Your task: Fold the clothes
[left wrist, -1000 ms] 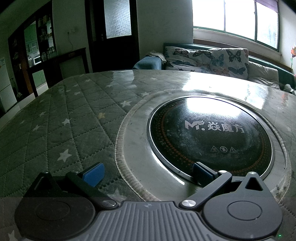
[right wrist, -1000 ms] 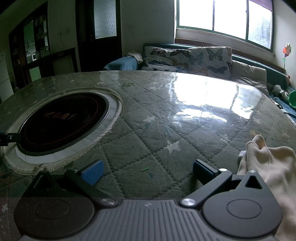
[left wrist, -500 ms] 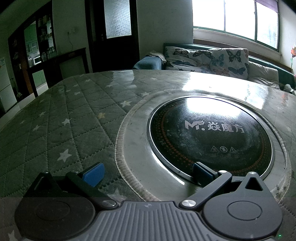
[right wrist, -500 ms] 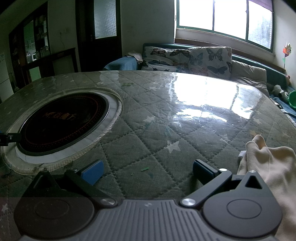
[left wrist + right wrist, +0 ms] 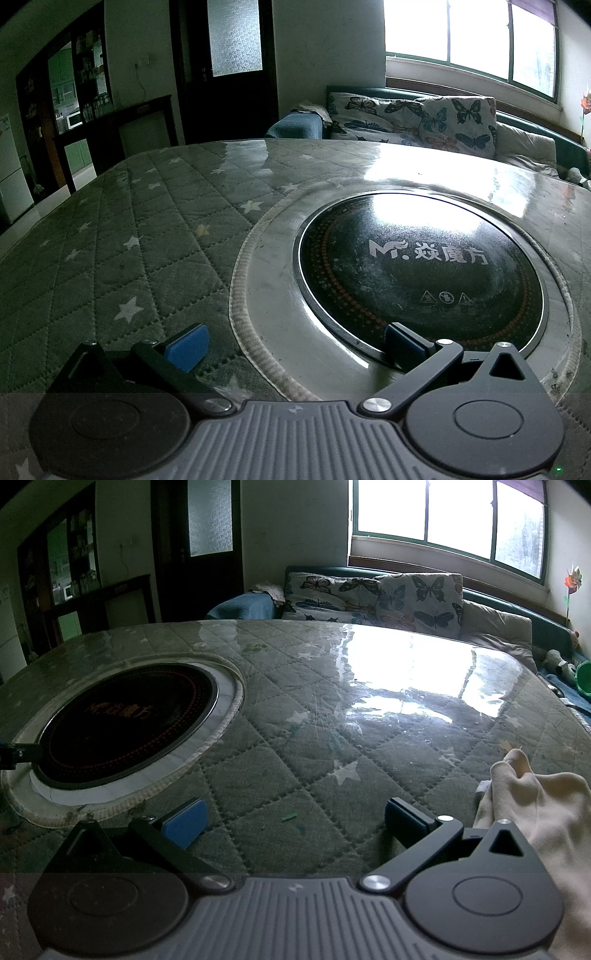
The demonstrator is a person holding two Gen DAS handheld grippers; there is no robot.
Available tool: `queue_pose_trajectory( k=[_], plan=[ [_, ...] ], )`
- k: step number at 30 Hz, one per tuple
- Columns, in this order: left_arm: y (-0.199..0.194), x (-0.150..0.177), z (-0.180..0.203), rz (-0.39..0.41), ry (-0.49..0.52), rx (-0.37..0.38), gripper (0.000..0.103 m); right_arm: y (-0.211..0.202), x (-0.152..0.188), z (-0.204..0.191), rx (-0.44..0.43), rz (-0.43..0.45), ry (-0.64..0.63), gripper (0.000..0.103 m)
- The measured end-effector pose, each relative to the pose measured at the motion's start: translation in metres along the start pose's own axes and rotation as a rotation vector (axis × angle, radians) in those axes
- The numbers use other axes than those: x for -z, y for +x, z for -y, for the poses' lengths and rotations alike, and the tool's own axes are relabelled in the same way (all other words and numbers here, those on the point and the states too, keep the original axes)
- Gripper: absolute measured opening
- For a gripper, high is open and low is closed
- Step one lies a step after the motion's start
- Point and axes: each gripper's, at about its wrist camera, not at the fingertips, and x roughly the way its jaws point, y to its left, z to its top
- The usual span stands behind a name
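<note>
Cloth, cream and crumpled, heaped just right of the right gripper, outside its wide-open, empty jaws. Probably light, limp, prone to sagging; best pinched at an edge or corner. Left gripper likewise open and empty, low over the black glass cooktop set into the quilted, plastic-covered tabletop.

Table in front of me has a green quilted star-print cover under clear plastic, glare from the window. Round black induction hob set into it, white logo, pale ring around. Behind: sofa with butterfly cushions, blue throw, dark door, shelving on left. Small green scrap on cover.
</note>
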Motion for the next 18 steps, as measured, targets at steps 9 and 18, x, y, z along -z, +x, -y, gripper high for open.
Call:
queue_pose_trajectory(
  k=[9, 18],
  plan=[
    [0.0, 0.0, 0.0, 0.0, 0.0, 0.0, 0.103, -0.001, -0.001, -0.001, 0.005, -0.003, -0.002, 0.103],
    [0.0, 0.0, 0.0, 0.0, 0.0, 0.0, 0.103, 0.009, -0.011, -0.012, 0.023, -0.009, 0.011, 0.103]
  ],
)
